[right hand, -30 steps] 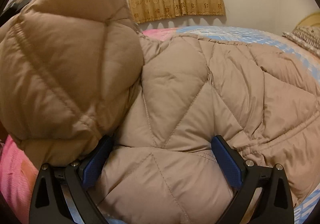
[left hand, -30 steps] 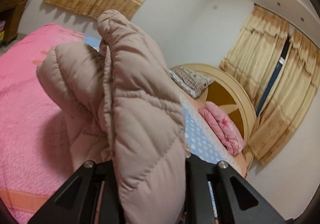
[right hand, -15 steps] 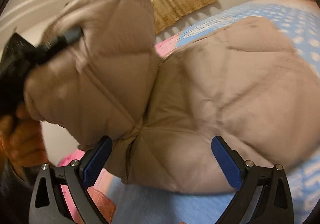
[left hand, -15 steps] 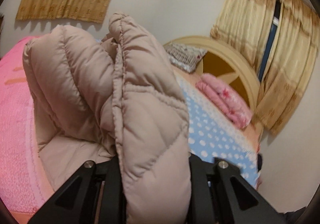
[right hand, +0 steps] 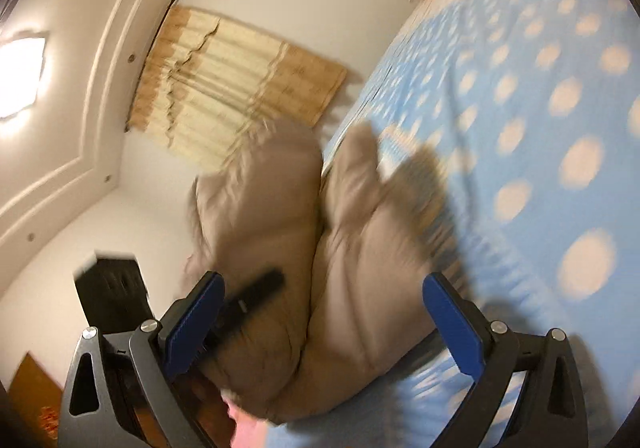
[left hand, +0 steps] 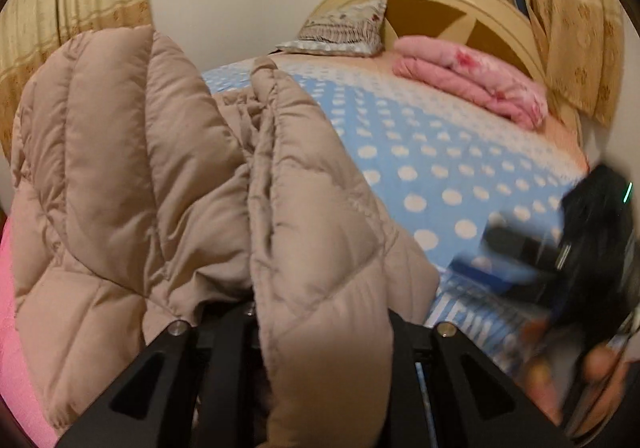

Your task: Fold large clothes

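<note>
While clamped in the left hand-held gripper (left hand: 320, 332), hangs bunched over the blue dotted bed (left hand: 440, 176): beige quilted down jacket (left hand: 160, 188). Right hand-held gripper (right hand: 320, 324) spread wide, gripping nothing, jacket just ahead. Mid-fold, seemingly; next, laying the held edge flat.

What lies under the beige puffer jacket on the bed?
Under the beige puffer jacket there is the blue sheet with white dots on one side and a pink cover on the other. Where the two meet cannot be seen, because the jacket covers it.
</note>
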`<control>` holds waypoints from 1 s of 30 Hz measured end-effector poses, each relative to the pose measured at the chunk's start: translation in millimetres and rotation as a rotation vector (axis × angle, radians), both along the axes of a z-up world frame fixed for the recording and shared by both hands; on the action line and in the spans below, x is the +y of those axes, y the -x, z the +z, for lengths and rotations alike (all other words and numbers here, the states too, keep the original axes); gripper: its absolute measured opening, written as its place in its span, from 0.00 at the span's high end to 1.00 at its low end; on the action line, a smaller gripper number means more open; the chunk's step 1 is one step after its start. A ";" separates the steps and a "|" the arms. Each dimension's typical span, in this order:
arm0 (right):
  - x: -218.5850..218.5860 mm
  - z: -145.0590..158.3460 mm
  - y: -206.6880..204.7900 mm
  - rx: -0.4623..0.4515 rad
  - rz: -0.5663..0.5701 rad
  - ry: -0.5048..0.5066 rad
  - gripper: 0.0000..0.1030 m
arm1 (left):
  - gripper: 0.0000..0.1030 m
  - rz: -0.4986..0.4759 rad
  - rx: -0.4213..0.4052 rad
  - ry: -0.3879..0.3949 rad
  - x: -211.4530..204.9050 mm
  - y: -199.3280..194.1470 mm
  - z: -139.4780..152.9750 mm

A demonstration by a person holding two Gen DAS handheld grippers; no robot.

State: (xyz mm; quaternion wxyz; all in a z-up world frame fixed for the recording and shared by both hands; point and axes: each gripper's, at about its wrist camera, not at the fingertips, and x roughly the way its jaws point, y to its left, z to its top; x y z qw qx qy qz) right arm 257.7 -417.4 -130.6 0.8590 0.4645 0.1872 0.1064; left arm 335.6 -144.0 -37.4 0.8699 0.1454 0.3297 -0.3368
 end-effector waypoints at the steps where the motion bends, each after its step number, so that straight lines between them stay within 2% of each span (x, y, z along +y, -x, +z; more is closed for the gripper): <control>1: -3.5 7.6 -1.8 0.004 0.007 0.024 0.03 | 0.83 -0.007 -0.031 -0.028 -2.1 5.0 -4.2; 3: -6.6 34.8 -5.8 -0.008 0.058 0.099 0.03 | 0.82 -0.013 -0.042 -0.036 -2.9 8.4 -4.8; 5: -3.4 69.3 -28.2 0.014 0.128 0.248 0.03 | 0.82 -0.016 -0.046 -0.032 -0.8 8.8 -5.1; 7: 5.7 90.7 -41.0 0.022 0.220 0.332 0.03 | 0.82 -0.014 -0.051 -0.031 4.1 10.0 -4.6; 9: 10.7 111.5 -64.3 0.048 0.280 0.372 0.03 | 0.82 -0.014 -0.051 -0.025 8.3 12.3 -3.1; 12: 19.2 132.9 -88.6 0.038 0.349 0.388 0.03 | 0.81 -0.017 -0.061 -0.018 12.6 16.7 -3.0; 16: 35.7 144.1 -116.6 0.033 0.452 0.363 0.09 | 0.80 -0.025 -0.082 -0.026 4.8 20.1 -6.0; 19: 58.4 134.0 -138.8 0.120 0.518 0.400 0.11 | 0.78 -0.028 -0.085 -0.027 5.2 19.5 -6.2; 20: 64.0 129.4 -145.4 0.136 0.547 0.400 0.12 | 0.76 -0.028 -0.084 -0.026 4.0 20.2 -6.2; 22: 73.0 121.1 -154.6 0.164 0.579 0.409 0.15 | 0.67 -0.027 -0.088 -0.028 -2.0 23.9 -10.7; 23: 75.6 115.8 -158.7 0.186 0.592 0.406 0.32 | 0.67 -0.030 -0.102 -0.038 -4.4 27.5 -11.3; 24: 78.0 110.5 -163.7 0.204 0.610 0.406 0.55 | 0.65 -0.029 -0.113 -0.048 -5.5 29.9 -10.9; 26: 84.1 105.8 -165.4 0.227 0.606 0.457 0.76 | 0.59 -0.023 -0.123 -0.053 -5.7 36.0 -7.9; 27: 88.1 105.5 -163.5 0.226 0.606 0.492 0.82 | 0.58 -0.022 -0.118 -0.048 -4.3 38.6 -5.4; 29: 92.3 108.7 -152.6 0.215 0.586 0.556 0.87 | 0.57 -0.014 -0.102 -0.009 5.4 47.3 4.4; 30: 92.2 111.0 -150.1 0.212 0.574 0.568 0.89 | 0.53 -0.012 -0.098 0.009 11.4 52.0 9.0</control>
